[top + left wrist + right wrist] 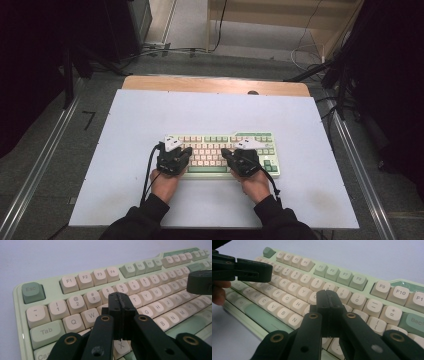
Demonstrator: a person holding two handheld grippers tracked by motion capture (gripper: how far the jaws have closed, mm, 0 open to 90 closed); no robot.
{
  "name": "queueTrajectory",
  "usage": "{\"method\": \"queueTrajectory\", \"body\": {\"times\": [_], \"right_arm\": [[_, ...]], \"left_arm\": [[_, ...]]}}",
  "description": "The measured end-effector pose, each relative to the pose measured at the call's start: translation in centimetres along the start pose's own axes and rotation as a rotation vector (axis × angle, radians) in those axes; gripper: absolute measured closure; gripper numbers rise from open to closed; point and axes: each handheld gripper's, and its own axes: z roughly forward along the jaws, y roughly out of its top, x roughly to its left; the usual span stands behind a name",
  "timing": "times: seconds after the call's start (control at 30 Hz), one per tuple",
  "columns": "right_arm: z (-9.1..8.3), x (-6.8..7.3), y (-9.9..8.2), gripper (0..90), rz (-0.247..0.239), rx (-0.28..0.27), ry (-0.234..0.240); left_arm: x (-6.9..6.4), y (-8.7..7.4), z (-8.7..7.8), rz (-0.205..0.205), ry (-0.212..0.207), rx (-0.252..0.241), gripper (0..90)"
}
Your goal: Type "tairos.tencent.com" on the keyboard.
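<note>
A pale green keyboard (260, 136) with cream keys lies on the white table top, a little right of centre. My left gripper (186, 150) is shut with nothing between its jaws and hovers over the keyboard's left half; in the left gripper view its tips (121, 302) sit above the letter keys near E and R of the keyboard (50, 287). My right gripper (225, 151) is shut too, empty, over the right half; its tips (327, 298) hang above the keys near J and K of the keyboard (337, 275). The left gripper's jaws (253, 270) reach in at the upper left of the right gripper view.
The white table top (150, 115) has bare room to the left, right and behind the keyboard. A wooden strip (200, 84) runs along its far edge. Metal rails (45, 160) flank the table, and cables lie on the floor beyond.
</note>
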Motion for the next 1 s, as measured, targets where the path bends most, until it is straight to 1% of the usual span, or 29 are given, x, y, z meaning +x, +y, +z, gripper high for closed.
{"method": "queueTrajectory", "body": {"times": [0.3, 0.63, 0.8, 0.83, 0.9, 0.97, 1.0], "right_arm": [[0.1, 0.1, 0.0, 87.3, -0.002, 0.002, -0.001], [0.1, 0.1, 0.0, 87.3, -0.004, 0.002, 0.002], [0.0, 0.1, 0.0, 87.3, -0.003, 0.002, 0.002], [0.1, 0.1, 0.0, 87.3, -0.004, 0.002, 0.002], [0.1, 0.1, 0.0, 87.2, -0.004, 0.002, 0.002], [0.1, 0.2, -0.1, 87.3, -0.005, 0.005, 0.002], [0.1, 0.2, -0.1, 87.3, -0.006, 0.005, 0.002]], "left_arm": [[0.2, 0.2, 0.4, -0.004, 0.015, -0.003, 90.0], [0.2, 0.2, 0.7, -0.002, 0.021, 0.001, 90.0], [0.3, 0.2, 0.9, 0.002, 0.023, 0.013, 90.0], [0.2, 0.2, 1.0, 0.003, 0.021, 0.013, 90.0], [0.2, 0.1, 1.2, 0.006, 0.010, 0.031, 90.0], [0.2, 0.2, 1.1, 0.008, 0.010, 0.026, 90.0], [0.1, 0.2, 1.0, 0.009, 0.015, 0.014, 90.0]]}}
